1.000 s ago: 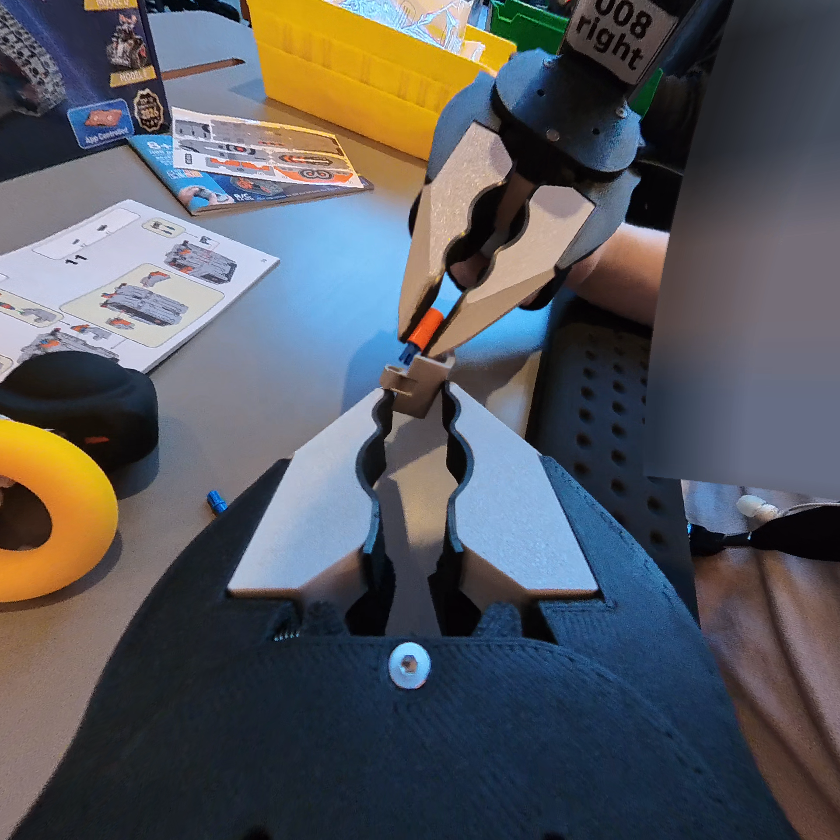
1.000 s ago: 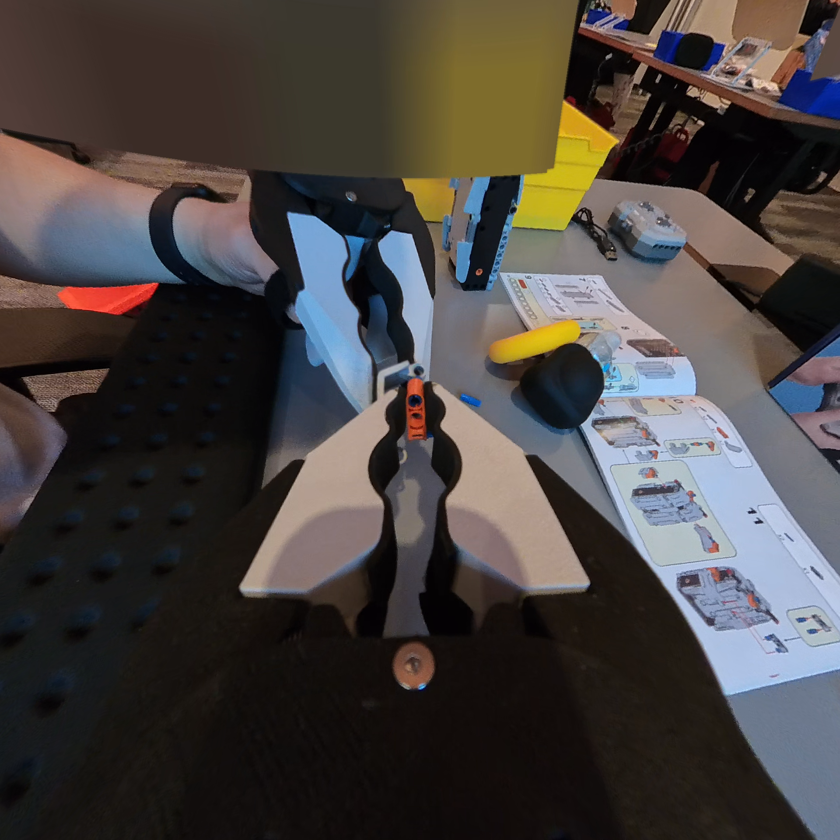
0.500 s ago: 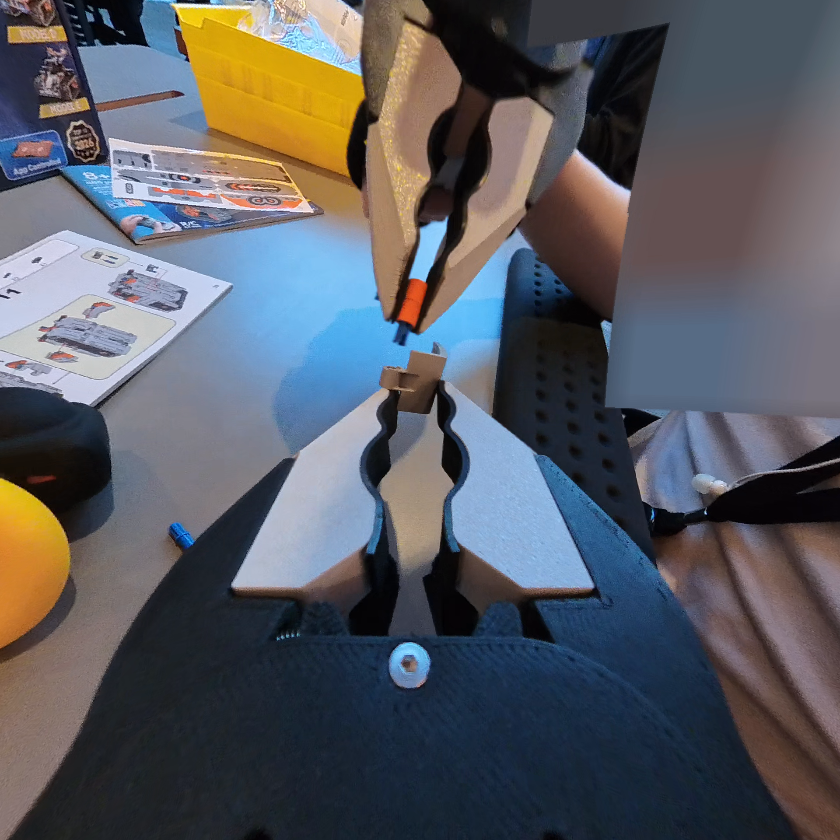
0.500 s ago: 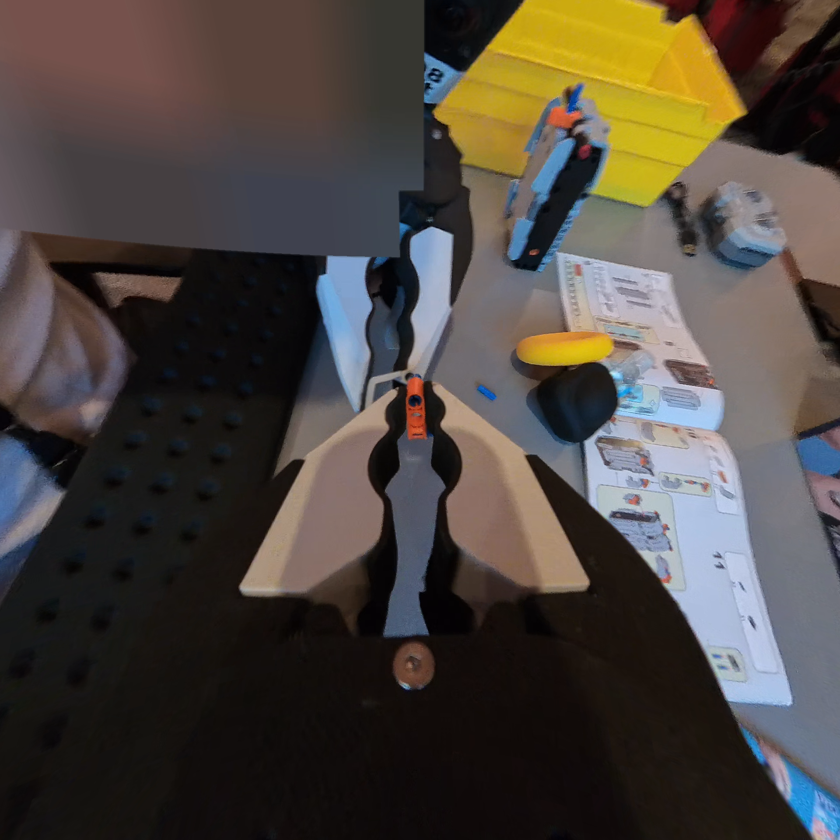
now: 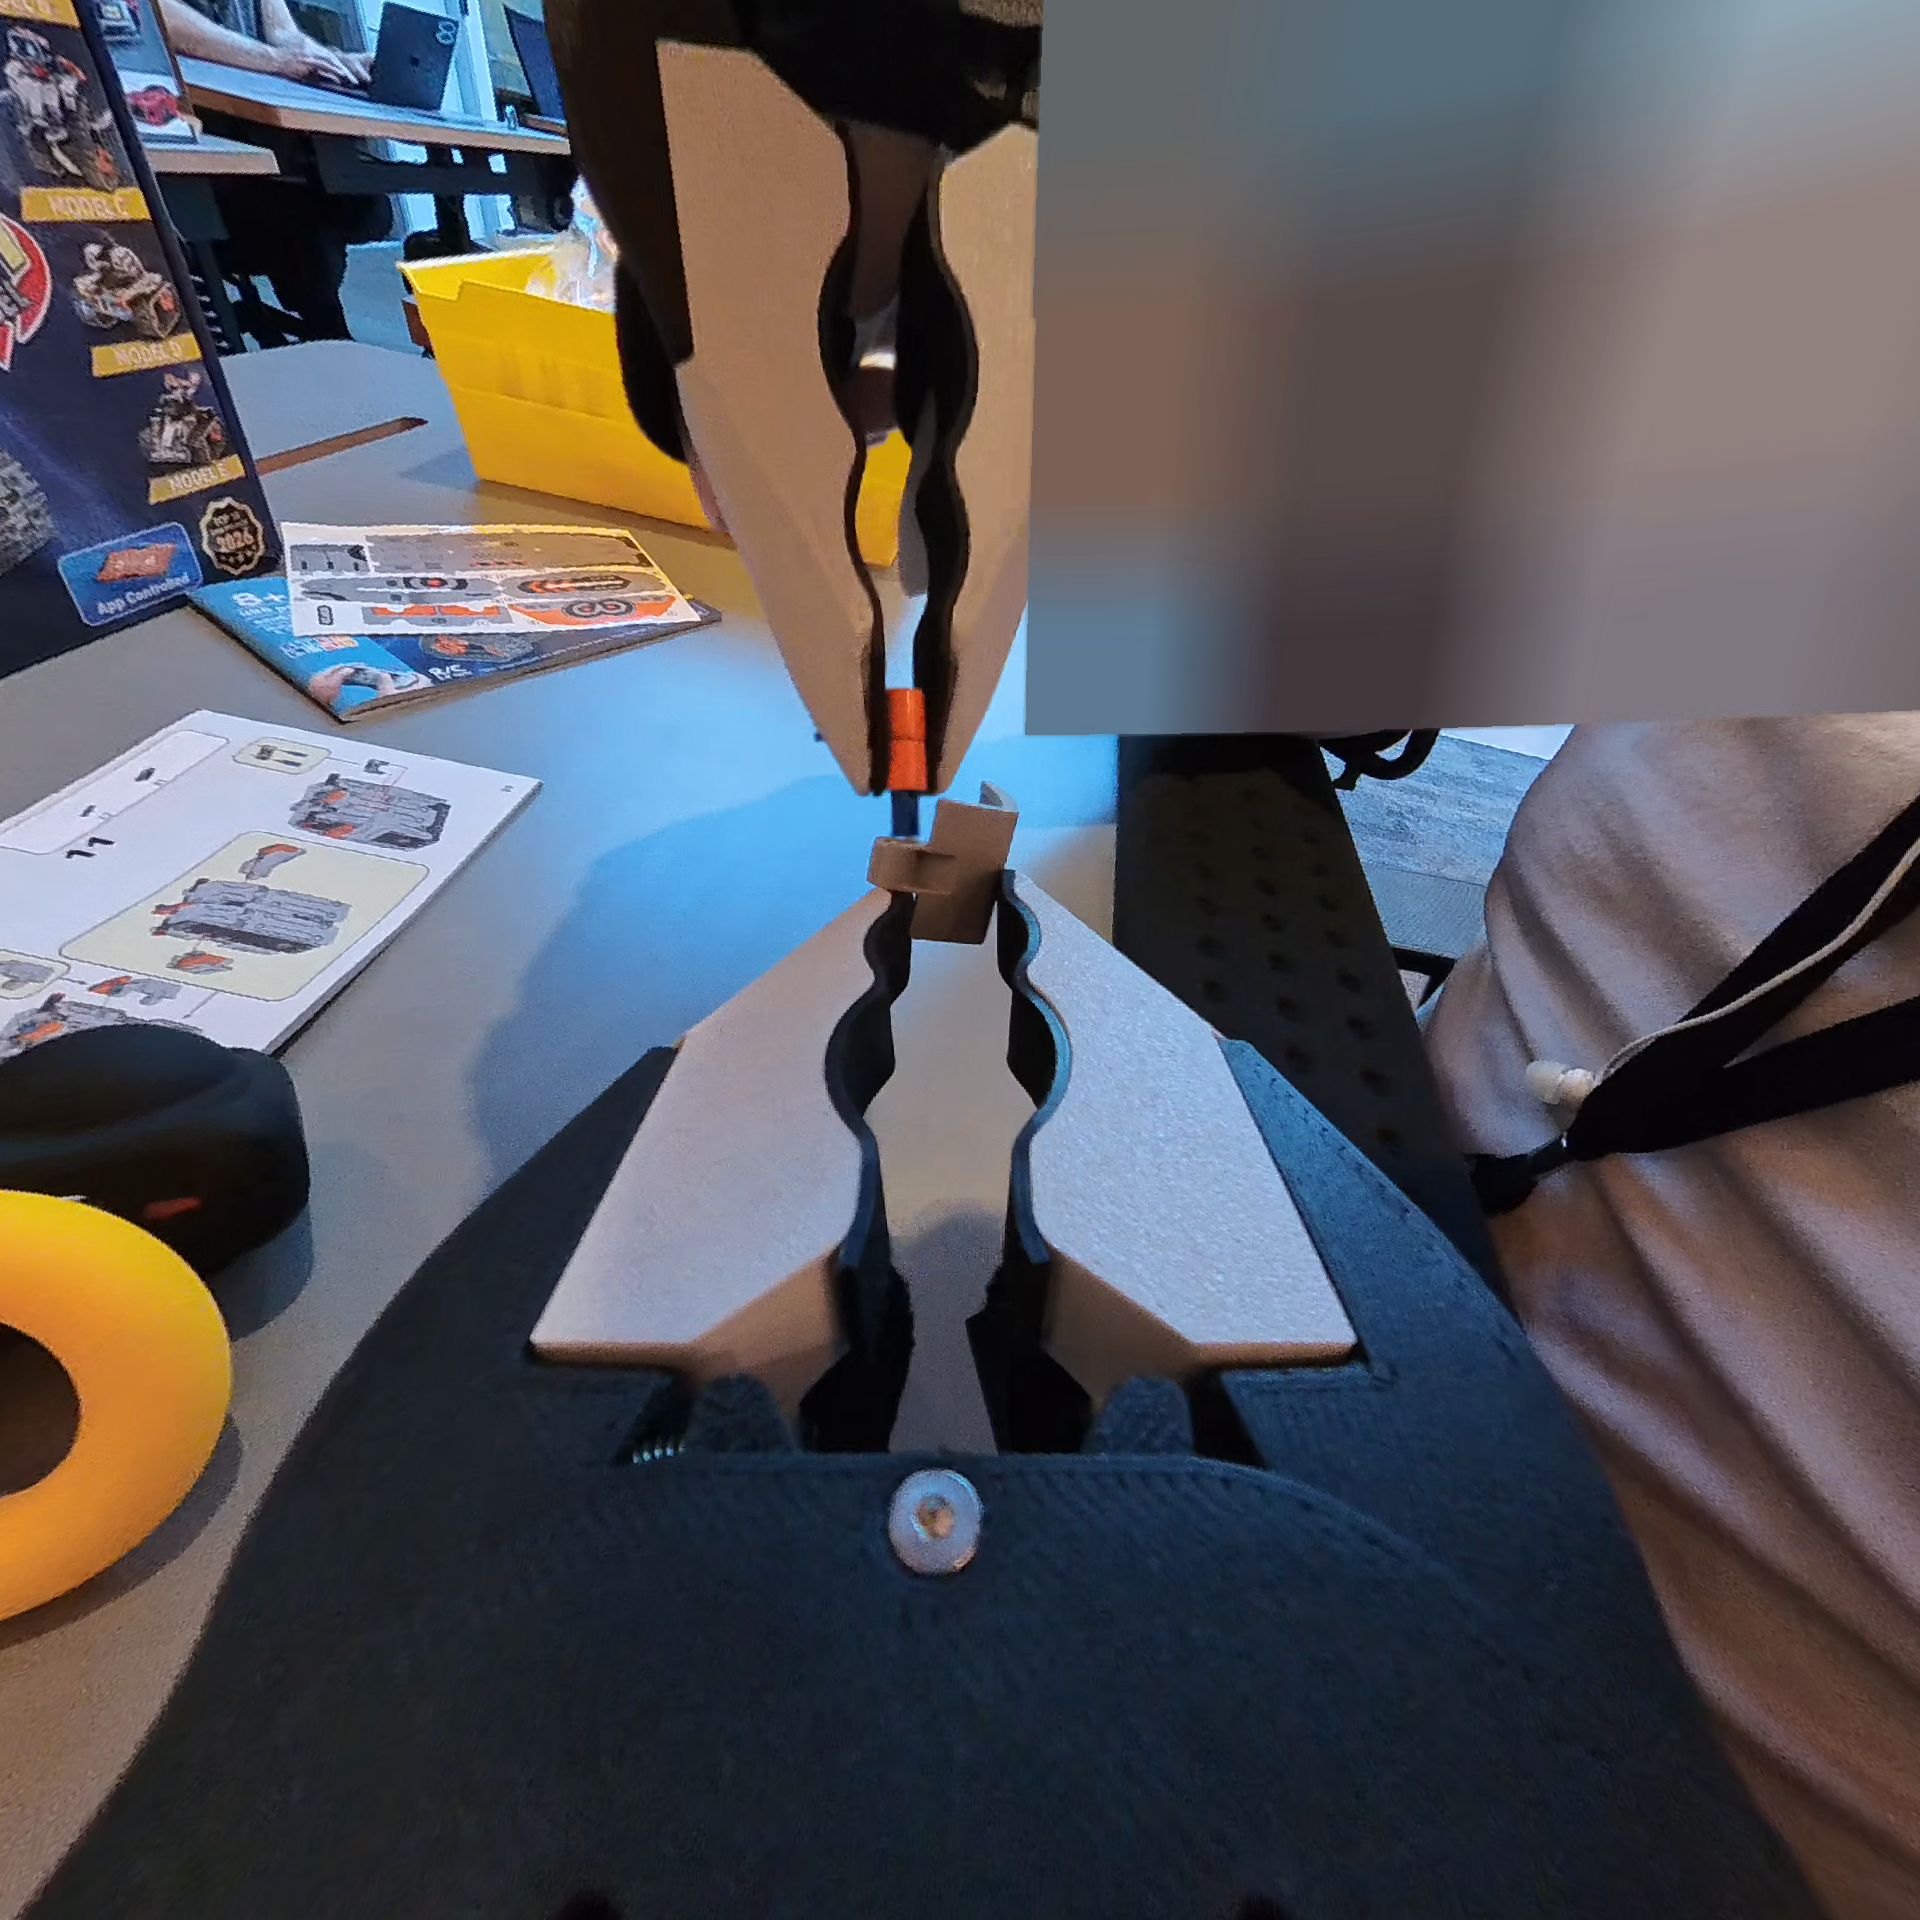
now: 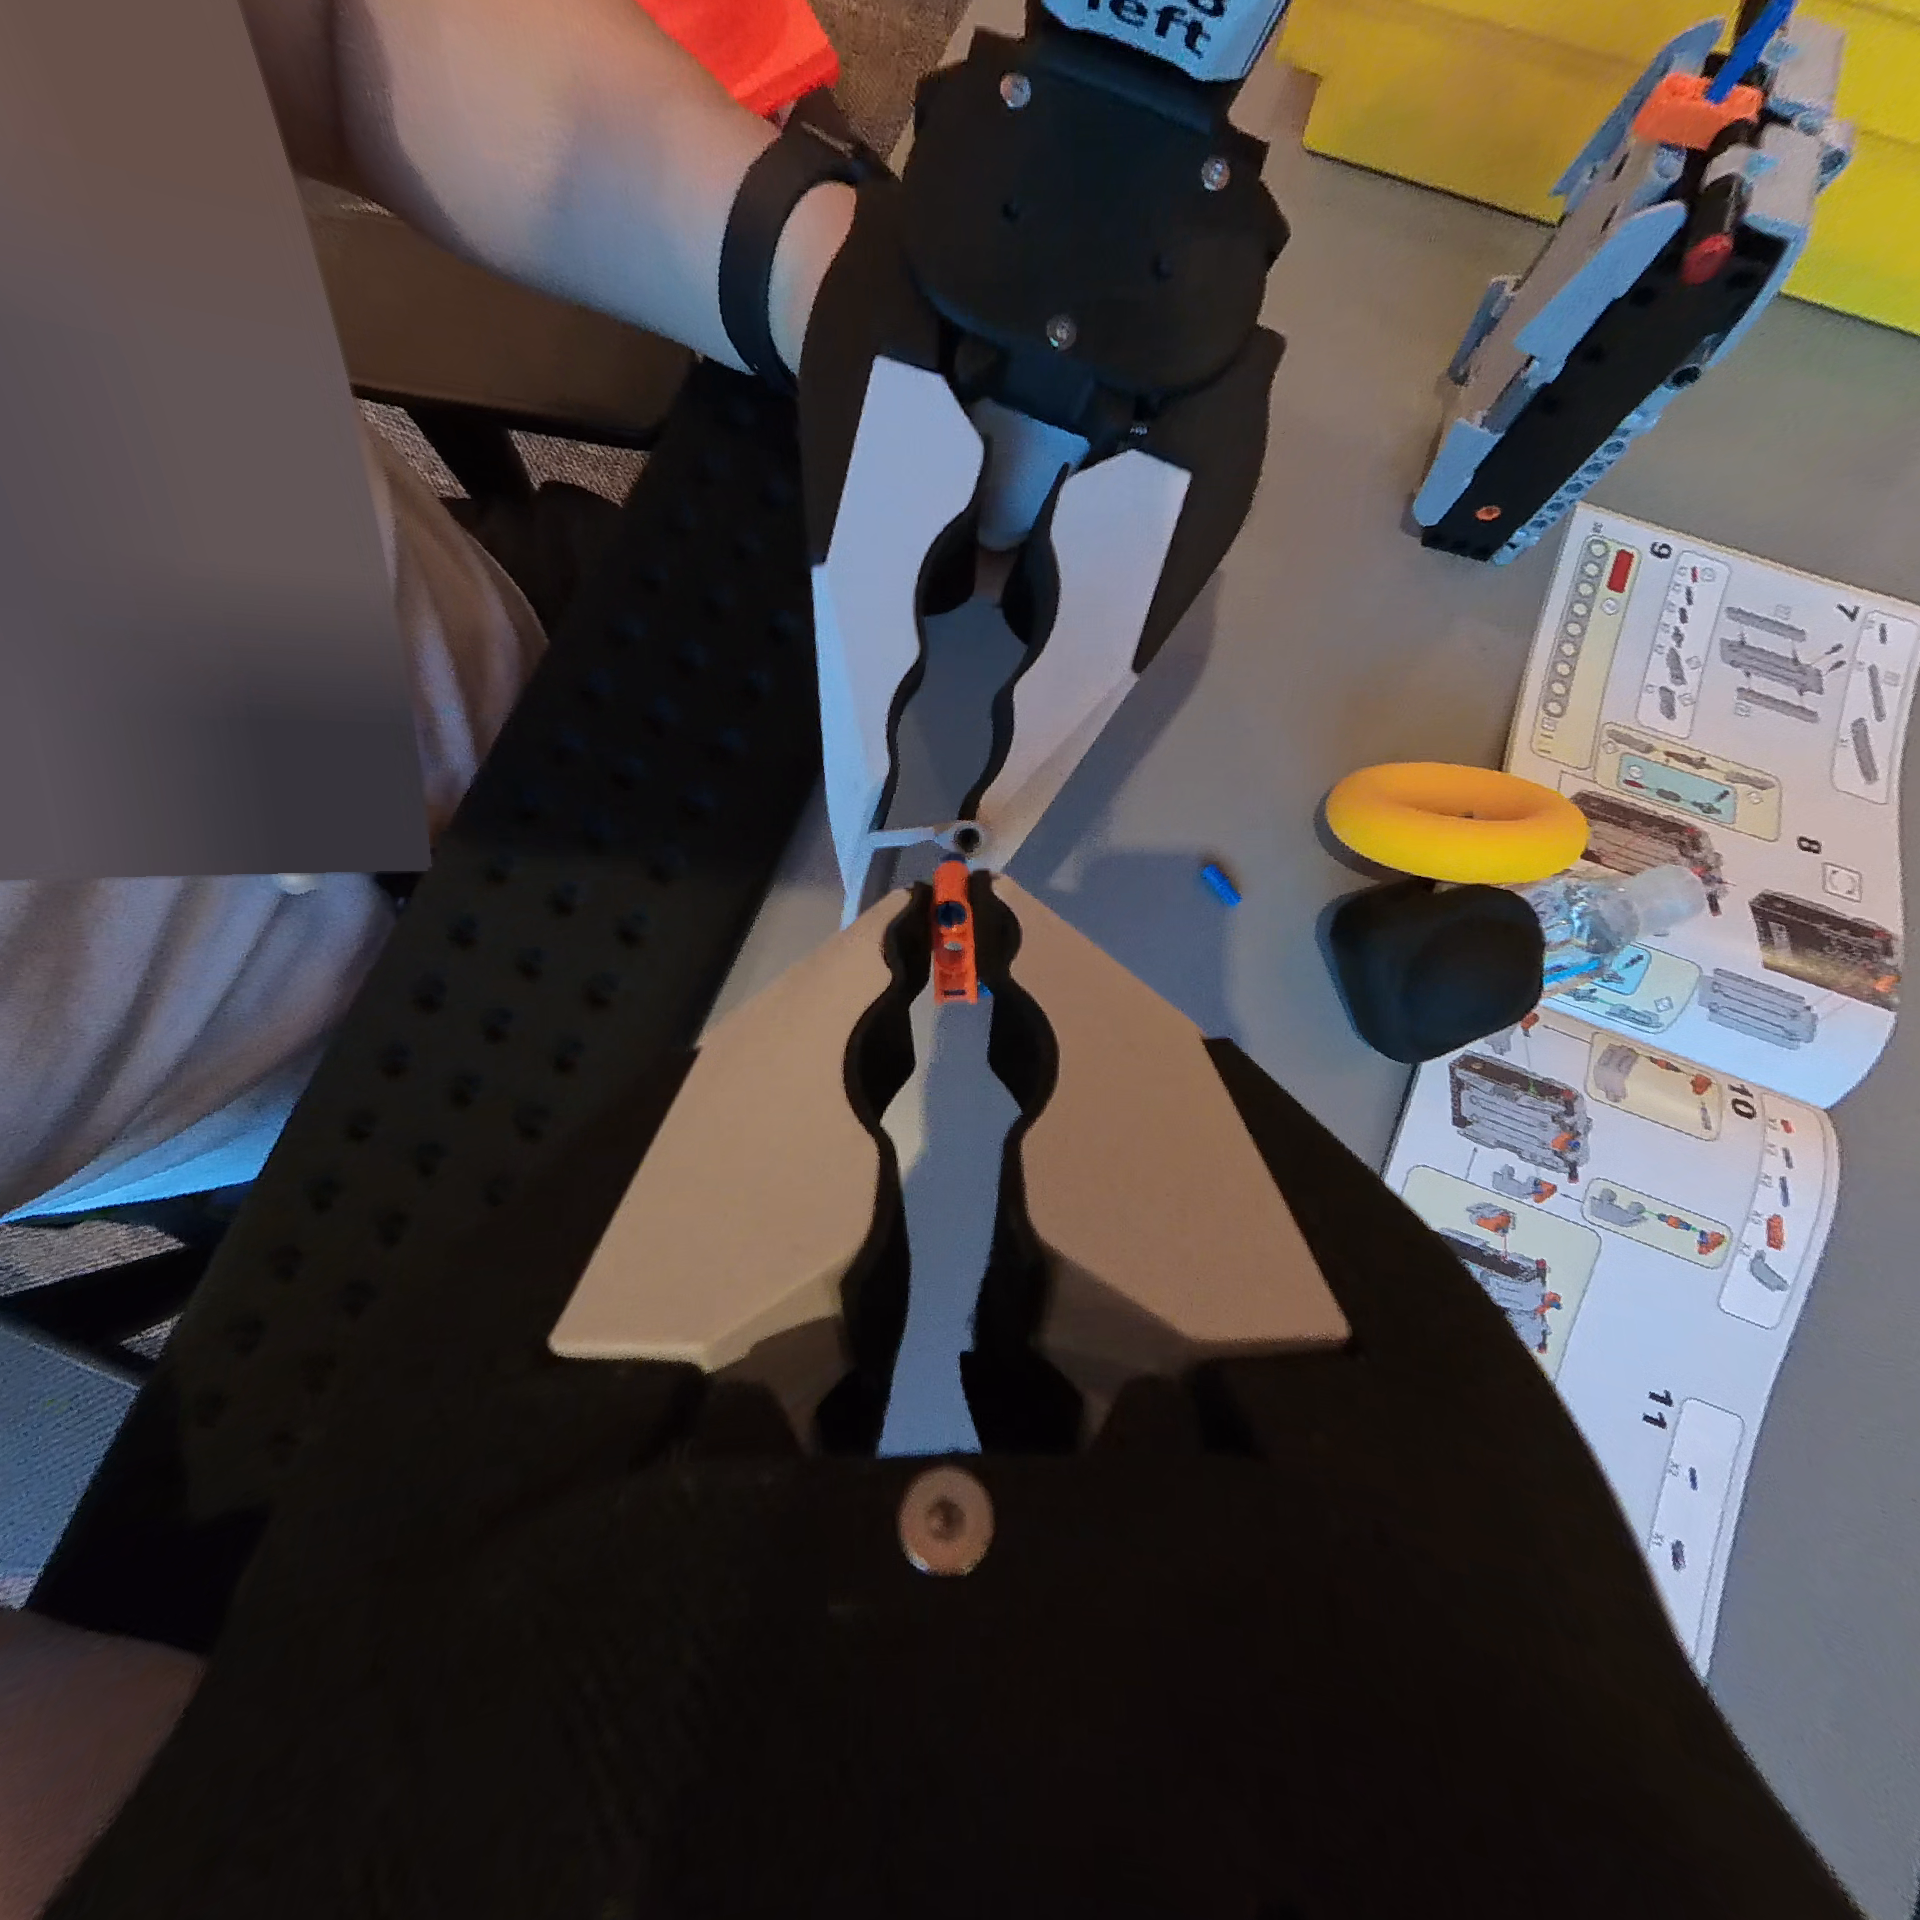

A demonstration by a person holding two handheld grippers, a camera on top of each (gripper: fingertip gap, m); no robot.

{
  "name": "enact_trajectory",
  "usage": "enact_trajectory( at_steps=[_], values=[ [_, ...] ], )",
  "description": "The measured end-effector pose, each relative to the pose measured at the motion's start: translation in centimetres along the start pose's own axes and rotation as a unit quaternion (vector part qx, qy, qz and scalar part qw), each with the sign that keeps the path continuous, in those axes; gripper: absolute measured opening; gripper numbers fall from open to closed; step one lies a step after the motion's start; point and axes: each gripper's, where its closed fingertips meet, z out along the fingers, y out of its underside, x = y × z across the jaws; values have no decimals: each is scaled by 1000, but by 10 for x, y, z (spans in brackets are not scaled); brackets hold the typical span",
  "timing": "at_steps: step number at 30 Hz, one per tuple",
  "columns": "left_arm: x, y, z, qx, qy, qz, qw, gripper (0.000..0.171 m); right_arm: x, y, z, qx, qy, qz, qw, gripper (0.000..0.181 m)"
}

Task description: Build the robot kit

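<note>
My left gripper [image 5: 948,899] is shut on a small grey building piece [image 5: 951,871] with a round eyelet sticking out to the left. My right gripper [image 6: 954,914] is shut on an orange connector piece [image 6: 952,940] with a blue pin at its tip. In the left wrist view the right gripper [image 5: 902,774] comes down from above, and the blue pin [image 5: 906,810] meets the grey piece's eyelet. In the right wrist view the left gripper [image 6: 940,831] points toward me, with the grey piece [image 6: 940,836] just ahead of the orange piece.
On the grey table [image 5: 644,790] lie open instruction booklets [image 5: 239,862], a yellow ring [image 6: 1455,821], a black tyre [image 6: 1434,971] and a loose blue pin [image 6: 1221,885]. A yellow bin [image 5: 551,416] and a part-built grey and black model [image 6: 1621,312] stand farther back. A black chair arm [image 6: 520,935] is close by. Less than 4 cm separates the two grippers' tips.
The right gripper swung to point straight down at the grey piece and closed in, so the blue pin now meets the eyelet. My left jaws narrowed a little on the grey piece.
</note>
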Motion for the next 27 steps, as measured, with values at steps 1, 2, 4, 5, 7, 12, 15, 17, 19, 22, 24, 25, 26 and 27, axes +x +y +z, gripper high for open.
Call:
enact_trajectory(
  at_steps=[1,2,4,5,7,12,15,17,19,22,24,25,26,27],
  values=[
    [-1,2,0,-5,-2,-1,1000,14,1,0,1,2,4,-1,1000,6],
    [-2,2,1,-8,-2,-1,1000,14,0,0,1,6,0,0,1000,6],
    [-2,3,1,-12,-3,-1,1000,14,0,-1,2,12,-4,1,1000,6],
    [-3,4,1,-13,-4,-1,1000,14,1,0,3,10,0,1,1000,6],
    [-1,5,2,-17,1,-2,1000,14,0,0,4,10,-5,1,1000,6],
    [2,8,2,-28,8,6,1000,14,-1,1,6,16,-15,12,1000,6],
    [2,15,2,-47,5,4,999,13,-1,4,10,8,-20,29,999,6],
    [1,19,2,-59,8,-6,998,13,-2,7,14,0,-19,34,999,6],
    [0,22,1,-66,8,-17,998,13,0,9,17,-5,-10,35,999,7],
    [0,30,3,-83,13,-33,996,13,-1,14,22,-19,0,24,1000,7],
    [-2,35,4,-94,10,-38,995,13,0,18,26,-26,3,22,999,7],
    [-2,36,4,-96,11,-44,994,13,0,19,27,-25,7,21,999,6],
    [-2,36,3,-95,14,-51,994,13,1,20,28,-21,12,17,1000,6],
    [-2,37,4,-96,17,-56,994,13,1,20,28,-18,16,15,1000,6]
  ],
)
